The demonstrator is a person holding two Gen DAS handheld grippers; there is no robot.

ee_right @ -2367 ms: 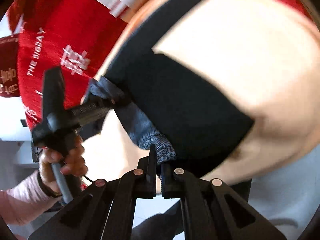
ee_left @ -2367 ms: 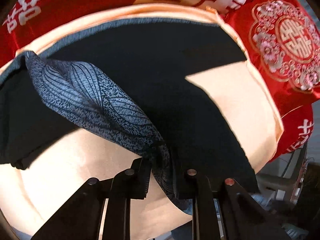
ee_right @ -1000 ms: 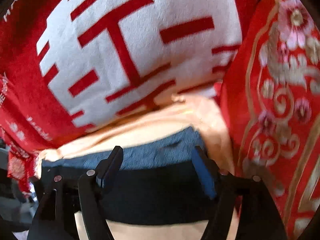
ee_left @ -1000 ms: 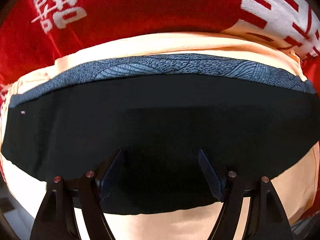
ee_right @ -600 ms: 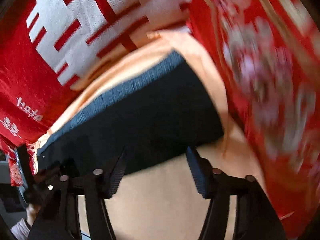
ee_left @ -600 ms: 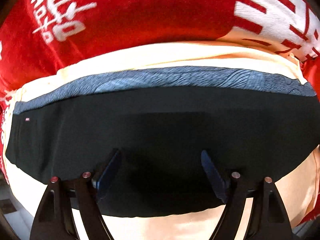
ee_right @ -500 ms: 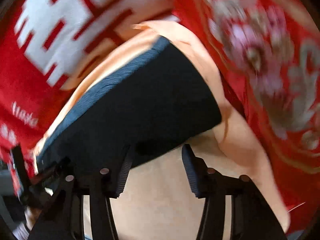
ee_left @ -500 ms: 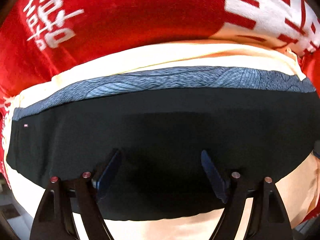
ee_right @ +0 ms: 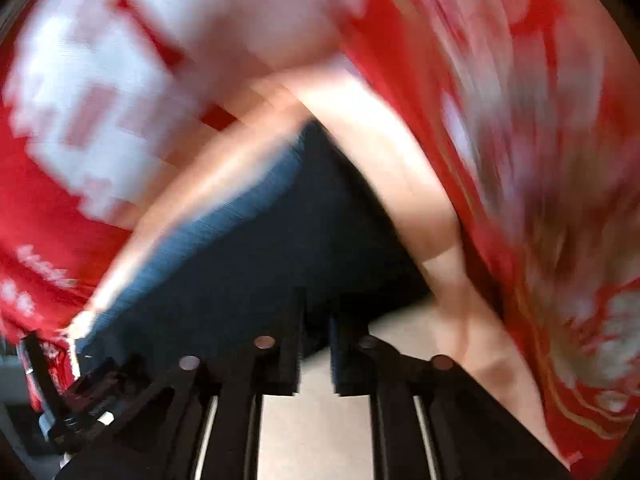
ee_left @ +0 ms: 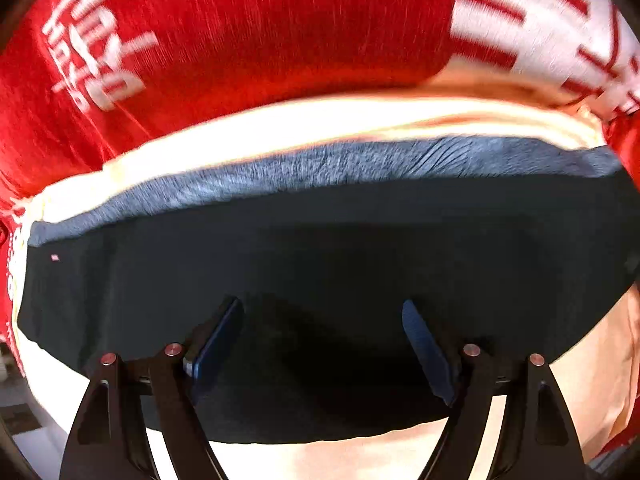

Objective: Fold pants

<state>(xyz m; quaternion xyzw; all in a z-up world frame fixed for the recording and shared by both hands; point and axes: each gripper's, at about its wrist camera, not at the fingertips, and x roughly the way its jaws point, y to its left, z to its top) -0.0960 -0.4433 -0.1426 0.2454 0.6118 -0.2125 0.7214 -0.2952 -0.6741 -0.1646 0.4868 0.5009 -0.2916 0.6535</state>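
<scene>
Pants (ee_left: pixel 320 248) lie folded flat on the peach sheet (ee_left: pixel 280 128); my left jaws gape wide, empty, my right nearly closed at the near hem, grip uncertain; cloth soft, limp, best pinched at corners.

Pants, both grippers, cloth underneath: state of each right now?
Pants: folded into a flat dark band, grey patterned strip showing along the far edge.
Left gripper: open, fingers spread over the pants, holding nothing.
Right gripper: nearly shut at the pants' near edge; grip unclear, view blurred.
Peach cloth: spread under the pants.
</scene>
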